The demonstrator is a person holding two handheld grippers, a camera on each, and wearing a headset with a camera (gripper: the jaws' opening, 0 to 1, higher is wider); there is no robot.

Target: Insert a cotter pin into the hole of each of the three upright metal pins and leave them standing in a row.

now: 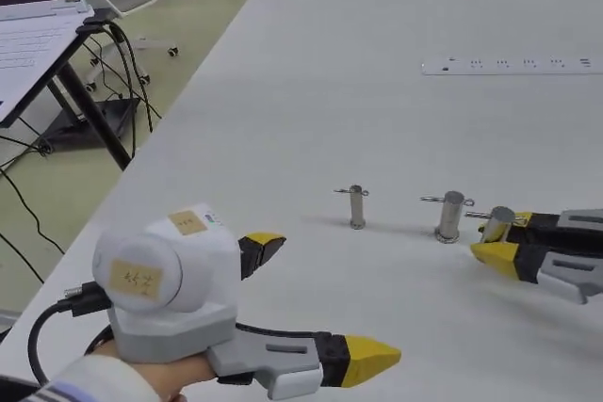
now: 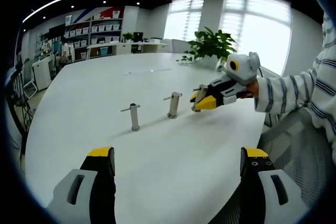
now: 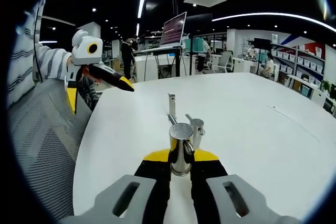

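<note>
Plainly, right gripper view shows right claw [image 3: 181,158] clamping a metal pin [image 3: 181,132]

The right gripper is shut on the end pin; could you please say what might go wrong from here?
The right gripper is shut on the end pin; opening unevenly could tip it. It stands close to the middle pin, so a sideways nudge might topple that too.

table [image 1: 311,82]: broad bare run | obstacles: three metal pins [image 1: 451,216] in row | gaps: seemingly passable
</note>
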